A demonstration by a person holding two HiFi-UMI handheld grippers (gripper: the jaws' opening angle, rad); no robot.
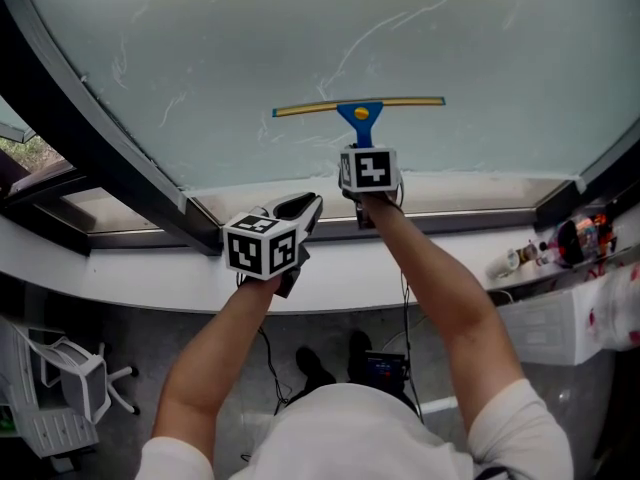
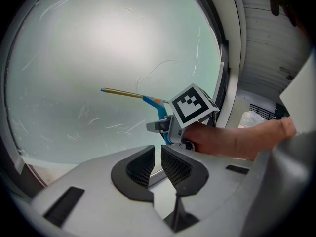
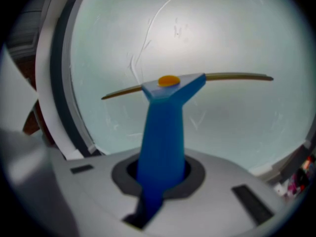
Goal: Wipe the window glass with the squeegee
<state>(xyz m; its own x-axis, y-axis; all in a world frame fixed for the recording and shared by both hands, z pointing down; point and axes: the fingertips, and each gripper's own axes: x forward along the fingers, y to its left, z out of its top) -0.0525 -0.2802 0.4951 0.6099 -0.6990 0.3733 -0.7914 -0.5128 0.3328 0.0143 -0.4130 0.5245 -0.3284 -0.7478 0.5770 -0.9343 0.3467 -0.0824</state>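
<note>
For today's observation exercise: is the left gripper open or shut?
Shut. In its own view, the left gripper has its jaws drawn together with nothing between them.

Reaching forward with both bare arms (image 1: pixel 440 298). Clamping grey right claw (image 3: pixel 162 174) round blue plastic squeegee handle (image 3: pixel 163 132). Holding grey left claw (image 2: pixel 155 162) lower, to its left, jaws together, nothing between them.

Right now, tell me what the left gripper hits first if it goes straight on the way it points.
Probably the window's lower frame, just under the glass: the left gripper aims there, jaws shut. The right gripper sits close beside that line; depth is unclear.
</note>
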